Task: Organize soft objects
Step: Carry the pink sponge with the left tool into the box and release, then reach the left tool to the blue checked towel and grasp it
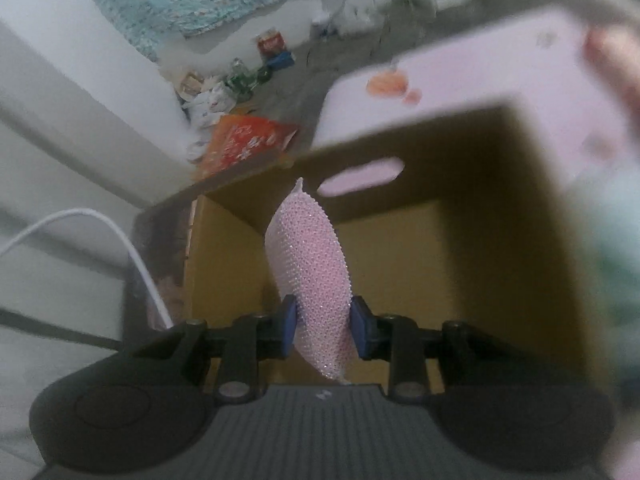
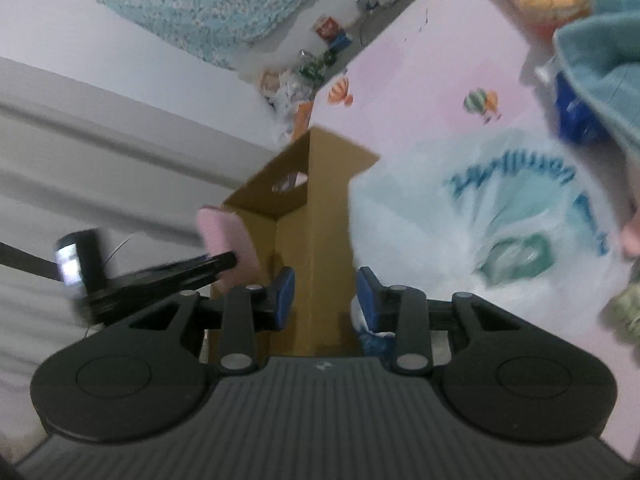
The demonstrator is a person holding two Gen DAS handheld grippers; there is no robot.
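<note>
A pink mesh scouring pad (image 1: 310, 276) was clamped between the blue pads of the left gripper (image 1: 323, 330) above the open brown cardboard box (image 1: 460, 248). The right gripper (image 2: 325, 294) was seen parted and empty, before the box on a pink patterned tabletop (image 2: 420, 92).

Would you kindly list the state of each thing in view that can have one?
Pink mesh scrub pad: clamped on edge between the left gripper's pads, over the box.
Left gripper: shut on the pad.
Right gripper: open, nothing between its pads.
Cardboard box: open at the top, upright.
White plastic bag: crumpled on the pink mat.
</note>
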